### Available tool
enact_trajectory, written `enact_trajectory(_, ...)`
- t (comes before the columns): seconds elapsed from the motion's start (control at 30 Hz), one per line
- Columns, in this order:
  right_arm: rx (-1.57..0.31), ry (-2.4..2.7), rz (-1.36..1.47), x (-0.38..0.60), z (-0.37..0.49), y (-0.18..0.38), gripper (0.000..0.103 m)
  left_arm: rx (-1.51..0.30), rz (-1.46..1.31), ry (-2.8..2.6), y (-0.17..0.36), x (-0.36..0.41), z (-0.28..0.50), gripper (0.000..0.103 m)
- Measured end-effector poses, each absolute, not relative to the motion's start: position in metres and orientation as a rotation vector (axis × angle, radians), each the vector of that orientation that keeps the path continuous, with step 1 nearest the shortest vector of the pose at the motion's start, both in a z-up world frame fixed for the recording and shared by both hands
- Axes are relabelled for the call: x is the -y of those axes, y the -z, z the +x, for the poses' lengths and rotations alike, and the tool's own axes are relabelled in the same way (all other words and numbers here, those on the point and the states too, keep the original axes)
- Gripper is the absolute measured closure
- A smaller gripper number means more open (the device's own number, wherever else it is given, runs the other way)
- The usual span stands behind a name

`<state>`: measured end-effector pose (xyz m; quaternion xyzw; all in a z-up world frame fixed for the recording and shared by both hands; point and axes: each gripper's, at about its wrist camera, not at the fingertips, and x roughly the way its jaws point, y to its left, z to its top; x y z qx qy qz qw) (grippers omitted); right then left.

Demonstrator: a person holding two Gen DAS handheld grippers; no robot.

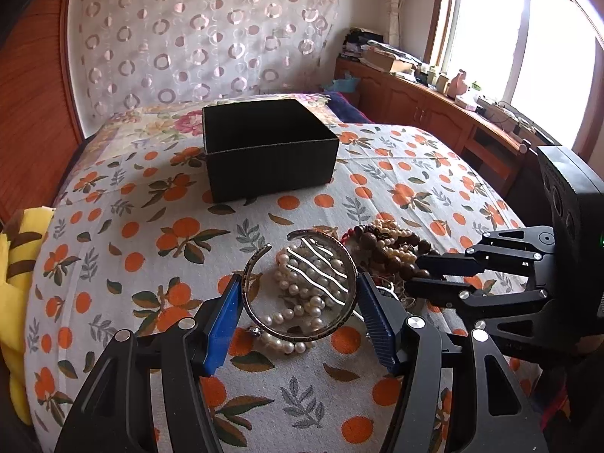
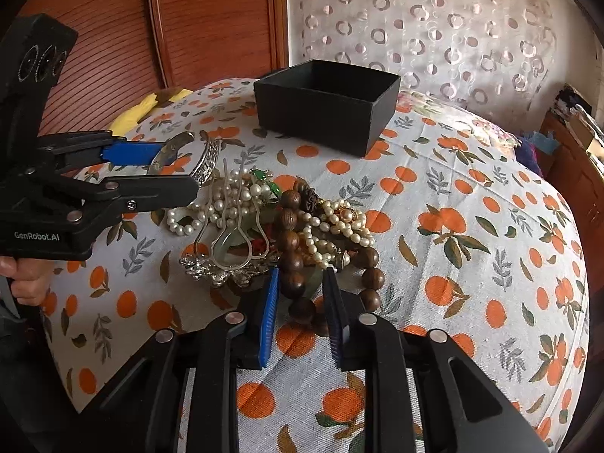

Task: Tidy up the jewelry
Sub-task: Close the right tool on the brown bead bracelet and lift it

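Observation:
A pile of jewelry (image 2: 264, 222) lies on the orange-print bedspread: pearl strands (image 1: 302, 290), brown wooden beads (image 2: 290, 241), a silver hairpin piece (image 2: 211, 264). My left gripper (image 1: 300, 302) is shut on a silver cuff bangle (image 1: 264, 324), held just above the pearls; it also shows in the right wrist view (image 2: 204, 162). My right gripper (image 2: 300, 294) has its jaws on either side of the wooden bead string at the pile's near edge, partly open. An open black box (image 1: 270, 151) stands beyond the pile, also in the right wrist view (image 2: 328, 102).
A yellow plush (image 1: 15, 264) lies at the bed's left edge. A wooden headboard (image 2: 211, 19) and a circle-patterned curtain (image 1: 204, 30) stand behind the bed. A wooden cabinet (image 1: 434, 113) with clutter runs under the window on the right.

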<state>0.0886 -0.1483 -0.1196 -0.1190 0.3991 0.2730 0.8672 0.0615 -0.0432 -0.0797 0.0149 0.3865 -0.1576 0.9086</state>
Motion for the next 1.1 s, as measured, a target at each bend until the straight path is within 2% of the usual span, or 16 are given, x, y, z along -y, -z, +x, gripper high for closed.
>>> enact_trajectory(0.03, -0.832, -0.577, -0.244, 0.150, 0.088, 0.118, 0.088, -0.797, 0.030, 0.324, 0.080, 0.044, 0.062, 0.045)
enact_trajectory(0.6, -0.610, -0.549, -0.194, 0.172, 0.092, 0.028, 0.088, -0.760, 0.019, 0.308, 0.063, 0.032, 0.058, 0.045)
enact_trajectory(1.1, -0.515, -0.606, -0.204, 0.166, 0.083, -0.032, 0.088, -0.749, 0.015, 0.304, 0.057, 0.028, 0.059, 0.045)
